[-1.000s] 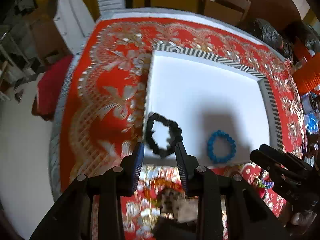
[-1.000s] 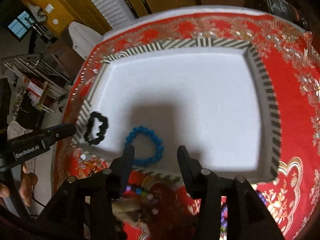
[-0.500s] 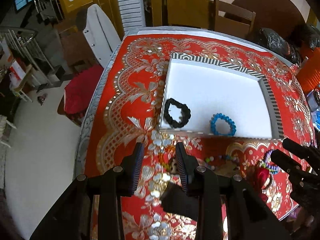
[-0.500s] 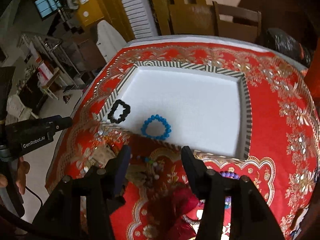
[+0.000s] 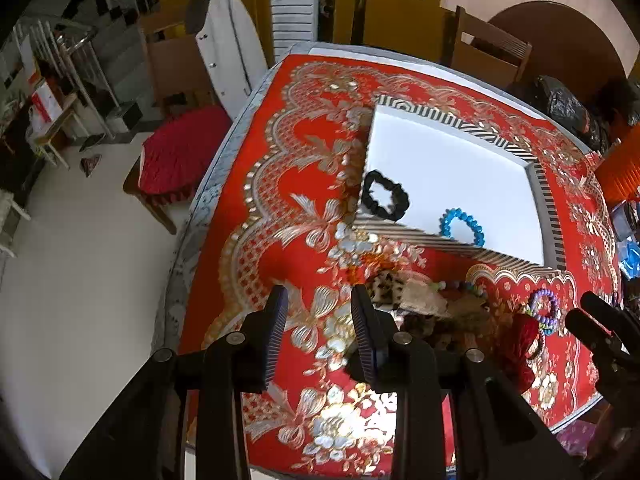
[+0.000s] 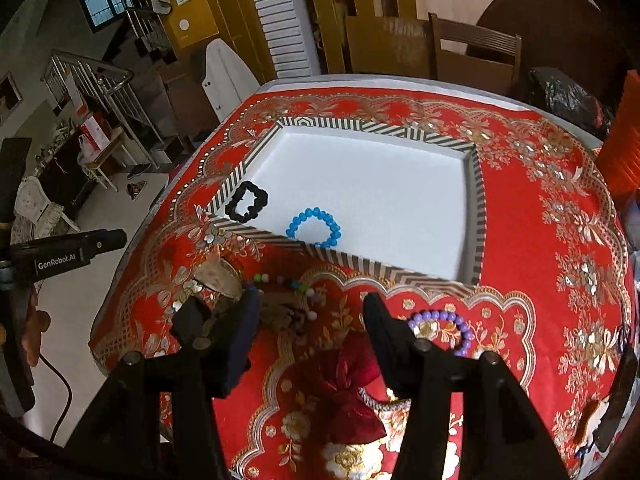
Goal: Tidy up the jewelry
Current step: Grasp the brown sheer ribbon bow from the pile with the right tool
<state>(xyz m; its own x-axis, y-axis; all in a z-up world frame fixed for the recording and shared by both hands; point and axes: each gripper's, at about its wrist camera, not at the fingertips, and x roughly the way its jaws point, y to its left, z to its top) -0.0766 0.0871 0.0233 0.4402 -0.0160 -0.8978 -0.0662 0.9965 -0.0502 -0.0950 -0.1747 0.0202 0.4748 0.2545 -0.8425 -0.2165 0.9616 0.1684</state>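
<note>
A white tray with a striped rim [image 5: 420, 236] [image 6: 352, 262] lies on the red tablecloth. In its near left corner lie a black scrunchie [image 5: 385, 196] [image 6: 246, 202] and a blue bead bracelet [image 5: 461, 226] [image 6: 314, 227]. Loose jewelry lies in front of the tray: a multicolour bead string [image 6: 280, 282], a purple bead bracelet [image 6: 440, 330] [image 5: 544, 310], a red pouch [image 6: 348, 380] and a leopard-print piece [image 5: 388, 286]. My left gripper [image 5: 320, 312] is open and empty above the cloth. My right gripper [image 6: 310, 312] is open and empty above the loose pile.
The table's near edge [image 6: 132, 364] drops to the floor on the left. A red-cushioned stool [image 5: 176, 156] stands beside the table. Wooden chairs [image 6: 472, 52] stand behind it. An orange object [image 5: 620, 172] sits at the far right.
Both grippers have pulled back and up from the tray, leaving the black scrunchie and the blue bracelet inside. The loose jewelry in front of the tray has come into view.
</note>
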